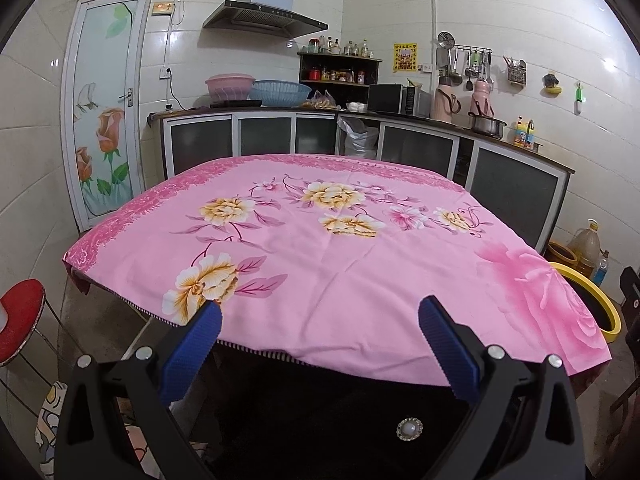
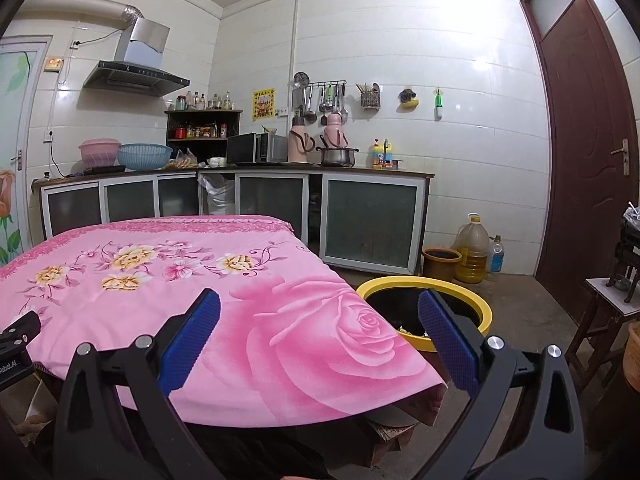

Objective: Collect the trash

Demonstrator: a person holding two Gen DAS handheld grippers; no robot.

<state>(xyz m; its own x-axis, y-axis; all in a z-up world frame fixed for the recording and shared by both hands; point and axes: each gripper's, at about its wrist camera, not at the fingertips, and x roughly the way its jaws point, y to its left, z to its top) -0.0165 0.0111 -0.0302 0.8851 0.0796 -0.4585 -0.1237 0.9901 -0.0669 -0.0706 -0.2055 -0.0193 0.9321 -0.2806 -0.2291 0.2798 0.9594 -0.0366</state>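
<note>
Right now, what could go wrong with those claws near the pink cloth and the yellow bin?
1. The cloth hangs loose over the table edge. A low pass by the open right gripper or left gripper could snag it and drag it off.
2. The bin stands on the floor close to the table corner. A bump might tip it, and something already lies inside.
3. No trash shows on the cloth, so closing now would likely pinch fabric.

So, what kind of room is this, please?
Most likely a home kitchen: a range hood on the wall, a microwave on the counter, and cooking utensils hanging from a rail.
</note>
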